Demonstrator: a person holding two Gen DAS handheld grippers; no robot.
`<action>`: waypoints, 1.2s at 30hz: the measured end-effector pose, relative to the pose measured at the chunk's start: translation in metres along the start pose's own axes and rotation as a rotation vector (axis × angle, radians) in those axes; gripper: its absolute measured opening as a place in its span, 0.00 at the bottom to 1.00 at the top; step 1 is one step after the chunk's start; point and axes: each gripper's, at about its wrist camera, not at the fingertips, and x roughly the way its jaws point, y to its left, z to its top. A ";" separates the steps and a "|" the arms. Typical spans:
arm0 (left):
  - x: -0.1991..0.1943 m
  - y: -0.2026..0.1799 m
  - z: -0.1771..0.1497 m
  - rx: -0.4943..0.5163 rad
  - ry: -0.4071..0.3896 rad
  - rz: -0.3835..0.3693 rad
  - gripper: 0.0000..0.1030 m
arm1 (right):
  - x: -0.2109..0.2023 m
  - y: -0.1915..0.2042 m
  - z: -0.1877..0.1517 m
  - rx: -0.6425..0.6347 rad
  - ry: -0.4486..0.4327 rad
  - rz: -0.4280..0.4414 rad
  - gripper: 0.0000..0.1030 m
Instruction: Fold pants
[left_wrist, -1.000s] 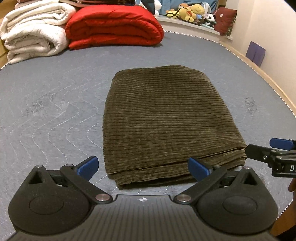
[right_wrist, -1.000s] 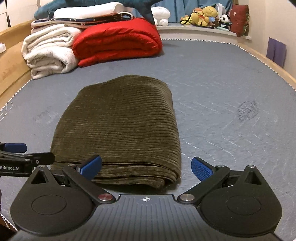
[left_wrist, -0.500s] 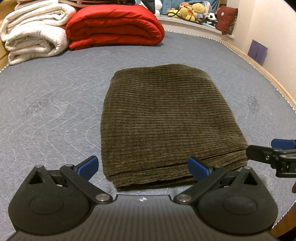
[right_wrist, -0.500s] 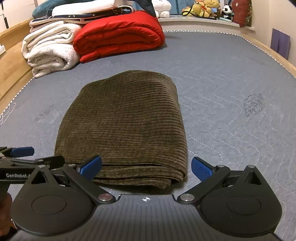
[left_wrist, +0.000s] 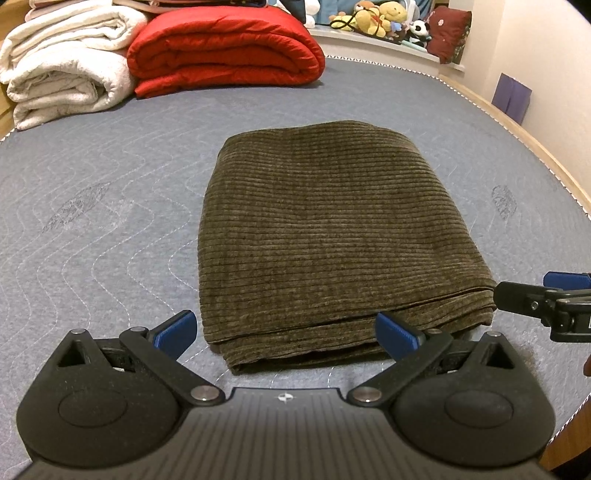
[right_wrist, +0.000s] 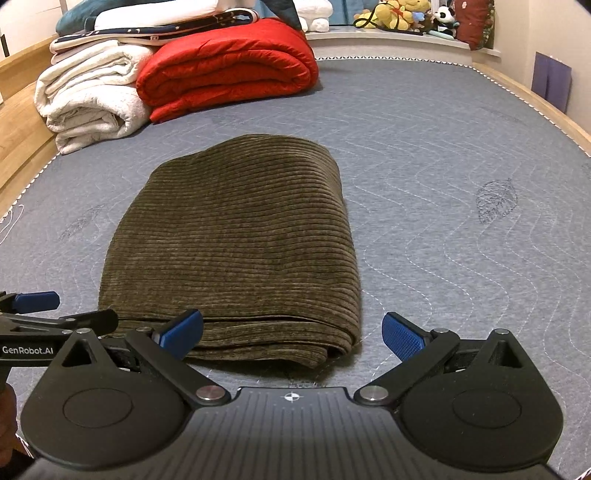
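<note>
Both tools wide apart at the fingers, nothing held. Left gripper (left_wrist: 286, 332) sits at the near edge of the pants (left_wrist: 332, 236): its right blue pad (left_wrist: 397, 334) overlaps the near hem in view, its left pad sits just off the pants' left corner. Can't tell if either pad touches cloth.

Right gripper (right_wrist: 291, 334): left pad (right_wrist: 183, 332) in front of the near folded edge, right pad (right_wrist: 402, 338) over bare mattress (right_wrist: 461, 184), just past the pants' right corner.

Pants (right_wrist: 236, 243) are olive-brown corduroy, folded into a compact rectangle, ribs running crosswise, layered edges stacked at the side nearest both tools. They lie flat on the grey quilted mattress, straight ahead of both tools.

From the left wrist view the right gripper (left_wrist: 546, 306) pokes in from the right, just beside the pants' near right corner. From the right wrist view the left gripper (right_wrist: 48, 317) comes in from the left by the near left corner.

Readable text: "GenRobot.AI" in white on the left tool's body, seen from the right wrist view. Both housings carry a small crosshair mark, no text.

Far ahead: red duvet (left_wrist: 225, 48), rolled white blanket (left_wrist: 66, 66) to its left, plush toys (right_wrist: 402, 13) on the ledge beyond. Leaf print stitched on the mattress ahead-right of the right tool.
</note>
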 end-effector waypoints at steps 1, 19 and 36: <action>0.000 0.000 0.000 0.000 0.000 -0.001 1.00 | 0.000 0.000 0.000 -0.001 0.001 0.001 0.99; 0.001 0.001 -0.001 0.002 0.004 0.000 1.00 | 0.000 -0.002 0.001 -0.008 0.012 0.008 0.99; 0.001 -0.001 -0.001 0.006 0.003 -0.003 1.00 | 0.000 -0.003 0.000 -0.008 0.016 0.001 0.99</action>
